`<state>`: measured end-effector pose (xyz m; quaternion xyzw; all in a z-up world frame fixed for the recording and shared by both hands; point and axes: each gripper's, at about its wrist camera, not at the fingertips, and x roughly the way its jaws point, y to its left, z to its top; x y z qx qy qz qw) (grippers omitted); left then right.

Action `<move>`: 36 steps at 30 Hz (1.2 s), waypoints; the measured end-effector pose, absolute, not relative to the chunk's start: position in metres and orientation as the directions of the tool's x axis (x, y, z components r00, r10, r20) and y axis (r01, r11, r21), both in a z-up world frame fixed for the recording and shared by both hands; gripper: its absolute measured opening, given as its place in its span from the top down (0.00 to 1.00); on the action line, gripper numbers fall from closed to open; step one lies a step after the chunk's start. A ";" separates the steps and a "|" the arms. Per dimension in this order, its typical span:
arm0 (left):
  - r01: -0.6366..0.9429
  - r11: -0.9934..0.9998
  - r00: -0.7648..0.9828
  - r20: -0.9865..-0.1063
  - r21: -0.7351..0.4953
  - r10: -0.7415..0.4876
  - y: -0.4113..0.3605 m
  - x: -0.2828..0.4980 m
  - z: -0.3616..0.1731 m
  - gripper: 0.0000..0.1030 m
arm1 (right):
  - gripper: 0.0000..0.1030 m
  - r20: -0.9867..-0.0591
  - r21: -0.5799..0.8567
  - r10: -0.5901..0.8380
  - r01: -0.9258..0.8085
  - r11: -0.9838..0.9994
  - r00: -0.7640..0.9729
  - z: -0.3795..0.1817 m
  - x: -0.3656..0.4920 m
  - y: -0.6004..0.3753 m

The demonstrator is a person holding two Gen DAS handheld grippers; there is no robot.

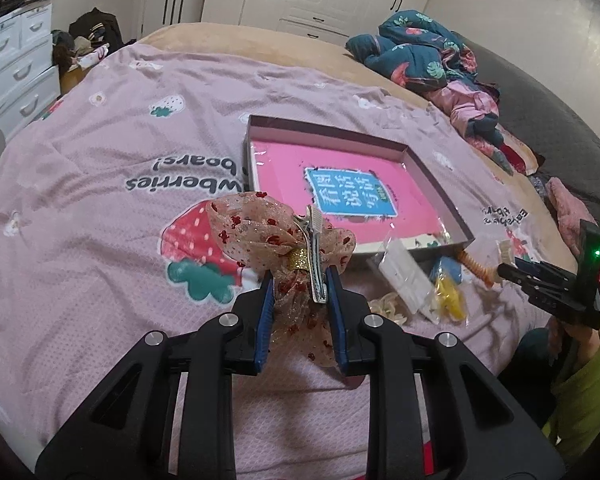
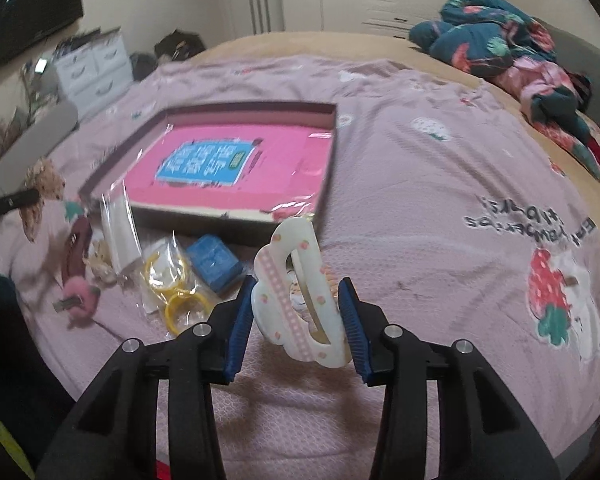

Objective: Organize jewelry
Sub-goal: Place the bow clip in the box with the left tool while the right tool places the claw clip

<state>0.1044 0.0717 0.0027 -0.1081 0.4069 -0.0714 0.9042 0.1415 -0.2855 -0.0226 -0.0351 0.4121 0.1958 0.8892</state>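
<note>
My left gripper point(image 1: 300, 280) is shut on a sheer beige bow hair clip with red dots point(image 1: 284, 240), held above the bedspread just left of the shallow box point(image 1: 440, 184). My right gripper point(image 2: 298, 292) is shut on a cream cloud-shaped hair claw with a pink strip point(image 2: 296, 296), held in front of the box's near right corner point(image 2: 320, 200). The box holds a pink book with a blue label point(image 2: 208, 160). The right gripper also shows at the right edge of the left wrist view point(image 1: 512, 272).
In front of the box lie a clear packet of yellow rings point(image 2: 176, 288), a blue item point(image 2: 214, 262), a white packet point(image 2: 120, 232), a dark red claw clip point(image 2: 74, 252) and a pink pompom clip point(image 2: 80, 300). Clothes point(image 2: 508, 44) pile at the far right.
</note>
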 end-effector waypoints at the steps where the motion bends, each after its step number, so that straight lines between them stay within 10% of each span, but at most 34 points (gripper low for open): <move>1: 0.045 0.965 0.660 -0.717 -0.257 -0.222 0.070 0.107 0.004 0.84 | 0.61 -0.738 0.111 0.322 -0.364 0.925 0.592 -0.019 0.141 -0.290; 36: 0.034 0.963 0.658 -0.719 -0.268 -0.223 0.035 0.218 -0.022 0.82 | 0.64 -0.659 0.201 0.424 -0.398 0.895 0.621 0.028 0.237 -0.216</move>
